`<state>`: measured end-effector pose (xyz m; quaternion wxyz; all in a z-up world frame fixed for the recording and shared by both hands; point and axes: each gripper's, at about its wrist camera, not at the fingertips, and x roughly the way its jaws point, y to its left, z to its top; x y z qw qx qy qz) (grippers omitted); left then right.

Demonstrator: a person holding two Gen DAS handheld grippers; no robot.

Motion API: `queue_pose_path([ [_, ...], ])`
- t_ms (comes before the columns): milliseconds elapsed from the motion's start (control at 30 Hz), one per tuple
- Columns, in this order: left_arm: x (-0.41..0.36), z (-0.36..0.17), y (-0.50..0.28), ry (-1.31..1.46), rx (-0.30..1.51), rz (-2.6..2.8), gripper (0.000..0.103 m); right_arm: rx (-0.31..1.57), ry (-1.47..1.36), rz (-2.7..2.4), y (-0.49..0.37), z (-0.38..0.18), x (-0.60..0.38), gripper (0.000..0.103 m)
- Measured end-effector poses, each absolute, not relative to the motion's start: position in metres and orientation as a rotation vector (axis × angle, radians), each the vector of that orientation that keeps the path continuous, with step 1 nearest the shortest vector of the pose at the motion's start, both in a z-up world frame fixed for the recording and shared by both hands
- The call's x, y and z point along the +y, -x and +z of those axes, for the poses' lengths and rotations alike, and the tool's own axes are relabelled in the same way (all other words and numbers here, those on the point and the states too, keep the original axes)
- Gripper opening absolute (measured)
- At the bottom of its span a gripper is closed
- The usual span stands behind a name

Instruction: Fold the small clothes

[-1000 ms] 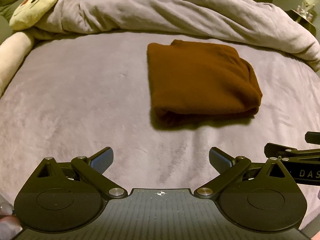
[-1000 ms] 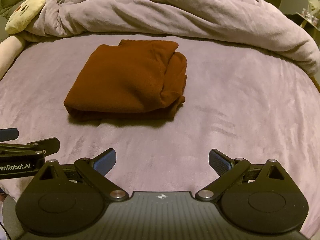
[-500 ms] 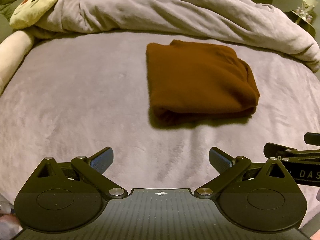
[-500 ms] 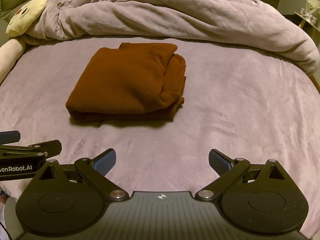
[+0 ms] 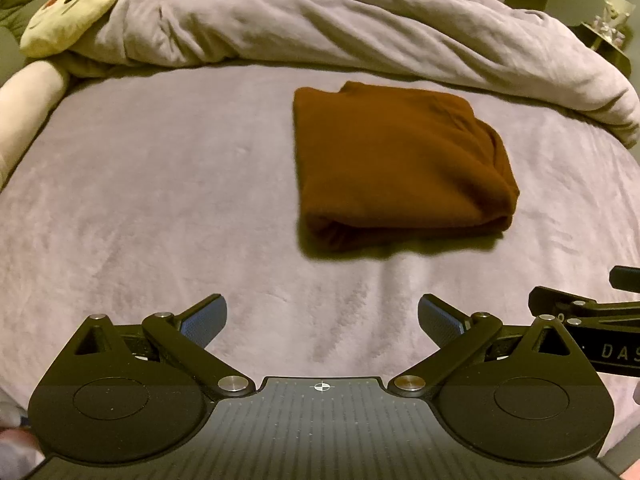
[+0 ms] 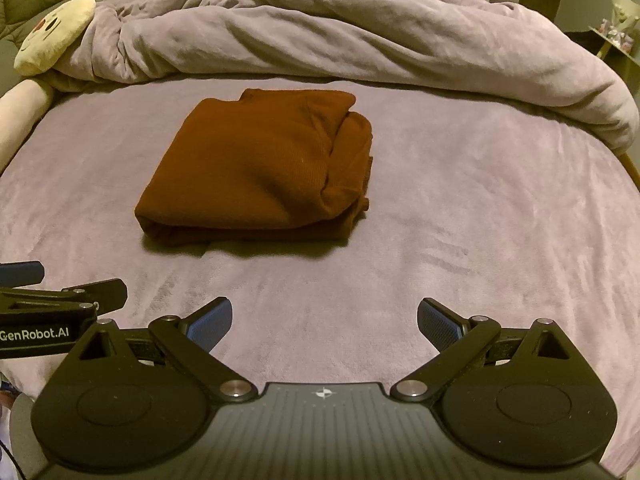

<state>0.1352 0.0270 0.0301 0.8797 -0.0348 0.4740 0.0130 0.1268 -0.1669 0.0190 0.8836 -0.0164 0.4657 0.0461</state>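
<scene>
Presently, findings as follows.
Garment: brown garment (image 5: 400,168) (image 6: 256,172) lies folded into a compact rectangle on the bed (image 5: 160,208) (image 6: 480,208), roughly mid-surface, folded edges bunched along its right side.
Left claw: left claw (image 5: 322,320) hovers over the bed, near the garment but apart from it; jaws spread wide, nothing between them.
Right claw: right claw (image 6: 324,320) likewise above the bed, short of the garment; jaws spread wide, empty.
Spacing: both claws side by side, each visible at the edge of the other's view.
Background: rumpled duvet (image 5: 360,24) (image 6: 340,28) heaped behind the garment; cream plush toy (image 5: 72,20) (image 6: 52,36) at far left.
</scene>
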Motion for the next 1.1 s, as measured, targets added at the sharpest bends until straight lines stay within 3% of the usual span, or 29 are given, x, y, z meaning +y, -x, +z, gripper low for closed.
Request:
queue_pose_path([
  [1100,0.024,0.0311,-0.1363,0.073,0.988,0.018,0.103,0.963,0.031,0.098,-0.1256,0.0226,-0.1689,0.099],
])
